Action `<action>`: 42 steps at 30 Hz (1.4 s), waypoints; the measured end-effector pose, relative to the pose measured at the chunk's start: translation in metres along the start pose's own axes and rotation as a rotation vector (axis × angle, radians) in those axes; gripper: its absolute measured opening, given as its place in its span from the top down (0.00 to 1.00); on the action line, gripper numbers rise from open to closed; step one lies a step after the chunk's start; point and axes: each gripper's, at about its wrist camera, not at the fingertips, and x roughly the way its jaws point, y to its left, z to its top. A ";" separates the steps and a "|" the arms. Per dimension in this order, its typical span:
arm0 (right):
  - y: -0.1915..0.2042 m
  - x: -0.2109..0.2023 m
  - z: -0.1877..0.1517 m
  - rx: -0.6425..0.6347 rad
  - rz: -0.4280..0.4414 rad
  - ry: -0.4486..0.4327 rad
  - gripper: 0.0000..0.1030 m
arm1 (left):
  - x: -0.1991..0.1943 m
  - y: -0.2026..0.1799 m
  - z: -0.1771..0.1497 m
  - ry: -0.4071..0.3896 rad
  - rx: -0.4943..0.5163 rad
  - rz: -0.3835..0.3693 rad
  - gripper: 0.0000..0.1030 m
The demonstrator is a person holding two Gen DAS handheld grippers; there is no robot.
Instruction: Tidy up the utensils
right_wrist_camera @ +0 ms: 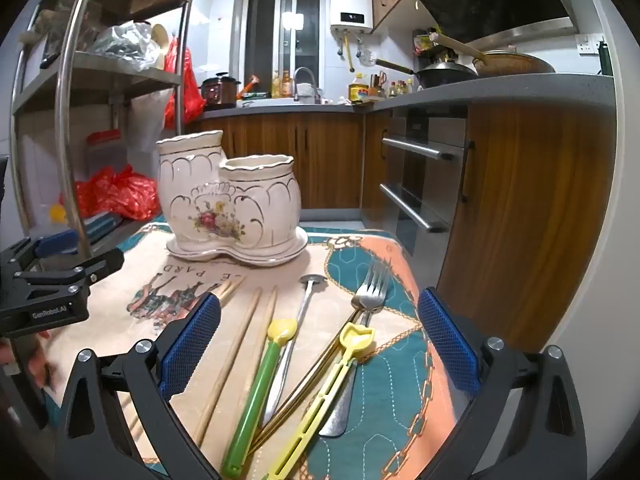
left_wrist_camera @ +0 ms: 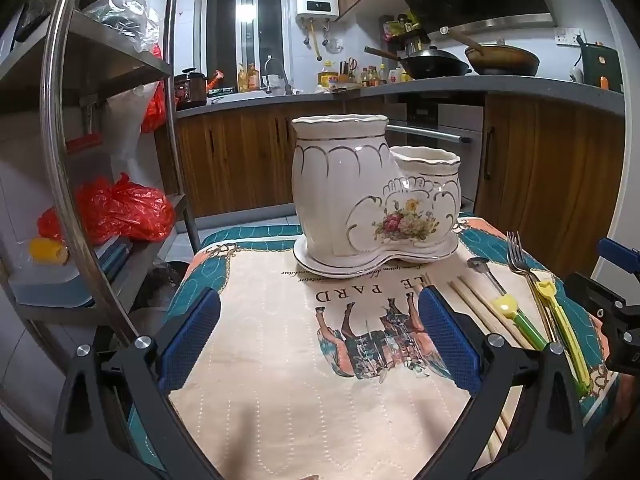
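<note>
1. My right gripper point(right_wrist_camera: 319, 344) has its fingers wide apart and holding nothing, low over the utensils. My left gripper point(left_wrist_camera: 319, 338) is the same, fingers spread and bare, over the printed cloth point(left_wrist_camera: 280, 380) that covers the surface.
2. Nearest me, between my right fingers, lie the green-handled utensil point(right_wrist_camera: 256, 396) and the yellow-handled utensil point(right_wrist_camera: 320, 396). Both look plastic, light and stiff; I judge the mid-handle is the place to pinch, across the narrow width.
3. Crossing under them are the fork point(right_wrist_camera: 366, 308) and a slim metal spoon point(right_wrist_camera: 298, 320). Polished steel will likely be slippery, and they lie flat on soft cloth, so I would grip squarely on the shaft.
4. Left of those lie the wooden chopsticks point(right_wrist_camera: 236, 344), thin, light and prone to rolling; best taken near the middle.
5. Farther back stands the white ceramic holder point(right_wrist_camera: 232, 204) with two open cups on its own saucer. It looks heavy but fragile, so things should go in gently, without knocking the rim.
6. Beyond are kitchen cabinets point(right_wrist_camera: 520, 208) and a metal shelf rack point(left_wrist_camera: 100, 140).
</note>
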 end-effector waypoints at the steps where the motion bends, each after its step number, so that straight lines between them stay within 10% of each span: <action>1: 0.000 0.000 0.000 -0.001 0.000 0.001 0.05 | -0.001 0.000 0.000 -0.002 -0.002 0.001 0.05; 42: -0.002 0.000 0.000 0.003 0.002 -0.001 0.05 | 0.000 0.000 0.000 0.000 -0.005 0.003 0.05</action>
